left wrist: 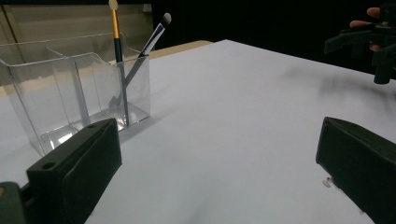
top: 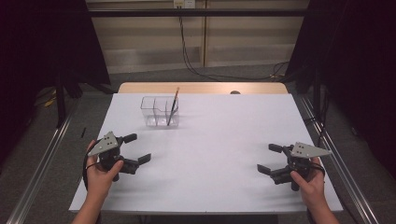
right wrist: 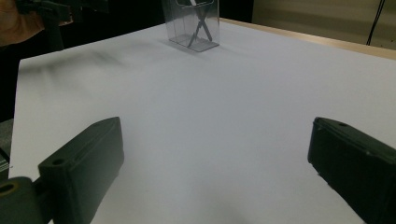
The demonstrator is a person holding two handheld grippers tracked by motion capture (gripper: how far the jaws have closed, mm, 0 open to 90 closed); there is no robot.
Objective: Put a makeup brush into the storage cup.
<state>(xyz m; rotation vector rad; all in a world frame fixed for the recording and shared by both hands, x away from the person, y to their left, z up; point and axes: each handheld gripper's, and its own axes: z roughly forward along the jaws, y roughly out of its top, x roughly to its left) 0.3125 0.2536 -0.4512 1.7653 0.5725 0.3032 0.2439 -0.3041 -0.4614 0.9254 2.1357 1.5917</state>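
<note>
A clear plastic organizer [top: 160, 112] with compartments stands on the white table [top: 205, 149] at the back left. Two makeup brushes lean in its right compartment: one with a gold and dark handle [left wrist: 116, 42] and one with a grey tip [left wrist: 156, 35]. The organizer [right wrist: 191, 25] sits far off in the right gripper view. My left gripper [top: 137, 148] rests near the front left, open, nothing between its jaws. My right gripper [top: 269, 158] rests near the front right, open and empty too. Each is held by a hand.
White sheet covers the table, with a wooden edge [top: 201, 87] at the back. Metal rails [top: 42, 163] run along both sides on the floor. Cables [top: 196, 70] hang behind the table. Dark curtains flank the space.
</note>
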